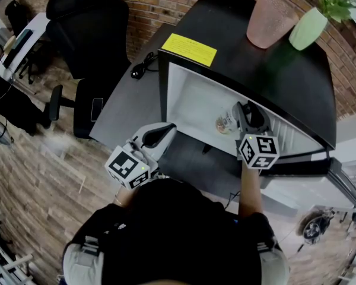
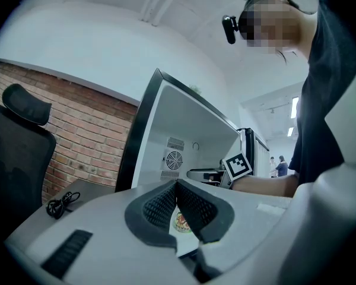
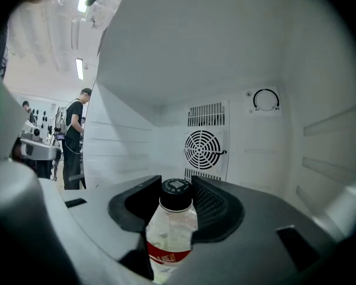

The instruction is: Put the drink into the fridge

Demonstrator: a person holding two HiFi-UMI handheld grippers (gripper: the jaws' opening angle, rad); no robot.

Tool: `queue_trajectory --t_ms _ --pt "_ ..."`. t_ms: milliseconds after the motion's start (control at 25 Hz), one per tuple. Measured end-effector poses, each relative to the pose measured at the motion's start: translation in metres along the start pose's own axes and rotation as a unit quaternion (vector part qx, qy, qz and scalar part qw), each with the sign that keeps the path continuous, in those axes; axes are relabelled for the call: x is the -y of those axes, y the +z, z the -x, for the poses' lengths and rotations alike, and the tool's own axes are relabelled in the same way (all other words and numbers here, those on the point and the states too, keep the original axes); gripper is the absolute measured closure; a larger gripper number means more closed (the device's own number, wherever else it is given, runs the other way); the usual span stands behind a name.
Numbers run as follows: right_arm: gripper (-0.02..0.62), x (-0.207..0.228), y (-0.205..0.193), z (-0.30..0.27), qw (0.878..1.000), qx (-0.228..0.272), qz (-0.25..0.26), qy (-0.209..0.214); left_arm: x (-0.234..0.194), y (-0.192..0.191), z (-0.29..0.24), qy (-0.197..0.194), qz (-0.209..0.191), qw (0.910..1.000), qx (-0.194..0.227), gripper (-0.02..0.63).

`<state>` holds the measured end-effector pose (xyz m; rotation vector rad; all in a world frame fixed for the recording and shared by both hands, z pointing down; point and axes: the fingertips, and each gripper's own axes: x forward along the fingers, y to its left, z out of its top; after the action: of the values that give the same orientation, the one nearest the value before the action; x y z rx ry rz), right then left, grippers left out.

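Note:
A clear drink bottle (image 3: 171, 227) with a black cap and a red label stands upright between the pads of my right gripper (image 3: 173, 187), which is shut on it. Both are inside the open black mini fridge (image 1: 273, 70), in front of the white back wall with its round fan grille (image 3: 203, 150). From the head view the bottle (image 1: 226, 123) is low in the white compartment, with the right gripper (image 1: 240, 114) reaching in. My left gripper (image 1: 168, 127) hangs outside, below the fridge's left front corner, its tips (image 2: 177, 184) together and holding nothing.
A pink cup (image 1: 269, 19) and a green pot (image 1: 307, 28) with a plant stand on the fridge top, near a yellow sticker (image 1: 188, 49). The fridge door (image 1: 320, 170) hangs open at the right. A black office chair (image 1: 89, 34) and a dark table with a cable (image 1: 141, 69) are at the left.

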<state>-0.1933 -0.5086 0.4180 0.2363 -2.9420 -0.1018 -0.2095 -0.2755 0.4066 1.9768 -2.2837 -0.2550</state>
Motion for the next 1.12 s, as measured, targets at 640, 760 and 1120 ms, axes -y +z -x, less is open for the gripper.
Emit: queue_trajectory --t_ms 640,760,1120 --pt "0.414 0.002 0.03 0.037 0.997 0.071 -0.023 -0.022 0.01 -0.001 0.006 -0.009 0.003 0.9999 -0.003 0.609" --pt "0.46 -0.002 0.033 0.053 0.995 0.092 -0.038 -0.023 0.012 -0.002 0.004 -0.016 0.003 0.9998 -0.006 0.609" --pt "0.573 -0.024 0.019 0.094 0.99 0.108 -0.088 -0.012 0.029 -0.005 -0.009 -0.053 0.0 0.9984 -0.018 0.609"
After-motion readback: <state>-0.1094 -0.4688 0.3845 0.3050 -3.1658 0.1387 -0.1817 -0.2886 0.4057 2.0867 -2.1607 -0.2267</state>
